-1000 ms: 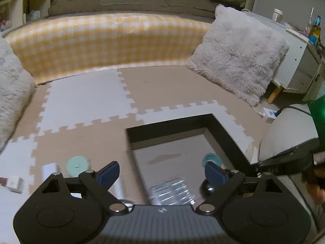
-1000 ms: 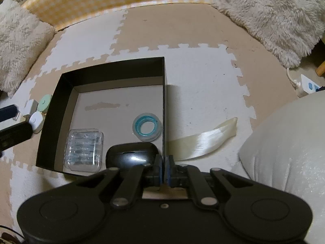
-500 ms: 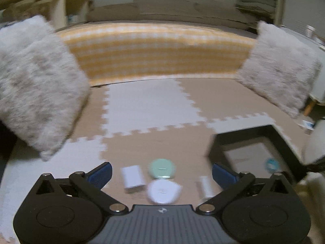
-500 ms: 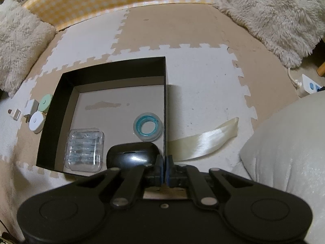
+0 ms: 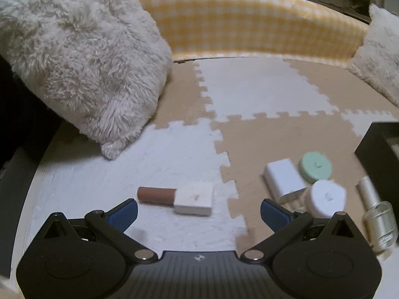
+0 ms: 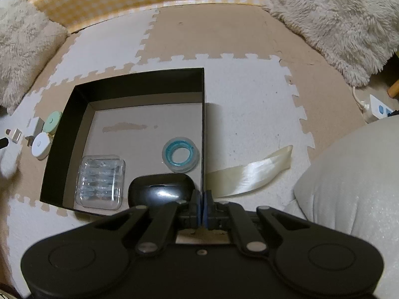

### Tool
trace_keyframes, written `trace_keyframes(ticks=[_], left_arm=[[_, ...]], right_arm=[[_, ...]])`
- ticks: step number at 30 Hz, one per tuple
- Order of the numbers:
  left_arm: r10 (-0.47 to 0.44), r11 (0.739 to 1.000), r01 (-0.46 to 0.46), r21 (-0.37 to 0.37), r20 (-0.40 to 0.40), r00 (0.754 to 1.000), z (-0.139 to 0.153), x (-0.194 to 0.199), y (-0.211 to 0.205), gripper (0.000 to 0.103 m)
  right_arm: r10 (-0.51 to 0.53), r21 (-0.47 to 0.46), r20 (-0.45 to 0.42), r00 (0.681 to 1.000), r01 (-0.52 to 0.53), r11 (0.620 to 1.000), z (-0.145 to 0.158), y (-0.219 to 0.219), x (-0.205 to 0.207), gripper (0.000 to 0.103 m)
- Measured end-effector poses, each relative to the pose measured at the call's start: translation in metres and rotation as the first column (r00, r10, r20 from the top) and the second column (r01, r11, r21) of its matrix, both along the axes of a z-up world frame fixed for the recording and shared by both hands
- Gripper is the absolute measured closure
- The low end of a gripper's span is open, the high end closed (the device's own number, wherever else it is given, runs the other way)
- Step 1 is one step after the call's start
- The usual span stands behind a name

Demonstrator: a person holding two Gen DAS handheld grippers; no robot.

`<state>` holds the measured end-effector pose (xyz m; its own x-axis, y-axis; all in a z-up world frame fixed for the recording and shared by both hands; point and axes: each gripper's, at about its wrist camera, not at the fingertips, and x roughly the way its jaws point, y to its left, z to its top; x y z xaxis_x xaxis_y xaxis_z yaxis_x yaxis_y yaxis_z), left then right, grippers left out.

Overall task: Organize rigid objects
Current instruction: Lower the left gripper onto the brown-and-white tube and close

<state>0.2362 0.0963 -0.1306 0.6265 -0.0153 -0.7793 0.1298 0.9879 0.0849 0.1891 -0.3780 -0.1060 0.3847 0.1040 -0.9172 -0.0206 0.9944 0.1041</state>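
My left gripper (image 5: 199,210) is open just above the mat, with a brown-and-white stamp-like block (image 5: 179,196) lying between its fingers. To its right lie a white charger (image 5: 284,180), a green round case (image 5: 315,167), a white round case (image 5: 328,198) and a clear bottle (image 5: 375,214). The black box (image 6: 139,79) holds a clear plastic case (image 6: 101,183), a blue tape roll (image 6: 180,154) and a black case (image 6: 160,193). My right gripper (image 6: 201,208) is shut and empty at the box's near right corner.
Fluffy pillows lie at the left (image 5: 74,57) and far right (image 6: 336,20). A yellow checked cushion edge (image 5: 249,25) bounds the mat. A cream ribbon (image 6: 251,170) lies right of the box. A grey cushion (image 6: 349,186) is at my right.
My left gripper has swung left, away from the box, to the loose items and now frames the brown-and-white block. The right gripper has stayed still.
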Motion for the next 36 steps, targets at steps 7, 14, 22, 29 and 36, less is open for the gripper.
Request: trace_keyframes(ticks=[7, 14, 22, 29, 36], left_arm=[[-0.024, 1.000, 0.024, -0.003, -0.002, 1.000, -0.018, 0.011, 0.014, 0.000], [0.055, 0.998, -0.055, -0.016, -0.007, 0.998, -0.027, 0.030, 0.034, 0.000], [0.026, 0.998, -0.028, -0.053, -0.032, 0.999, -0.038, 0.040, 0.038, 0.001], [0.039, 0.996, -0.041, -0.078, -0.023, 0.999, -0.036, 0.042, 0.037, 0.017], [0.075, 0.995, -0.078, -0.061, -0.052, 0.996, -0.036, 0.044, 0.034, 0.017]], right_arm=[[0.027, -0.045, -0.005, 1.000, -0.027, 0.999, 0.000, 0.007, 0.002, 0.100], [0.025, -0.047, -0.009, 1.000, -0.025, 0.999, 0.001, 0.006, 0.002, 0.099], [0.028, -0.054, -0.010, 1.000, -0.029, 0.998, 0.001, 0.007, 0.002, 0.099], [0.029, -0.061, -0.002, 1.000, -0.029, 0.998, 0.003, 0.009, 0.002, 0.099], [0.029, -0.064, 0.002, 1.000, -0.029, 0.998, 0.004, 0.009, 0.002, 0.099]])
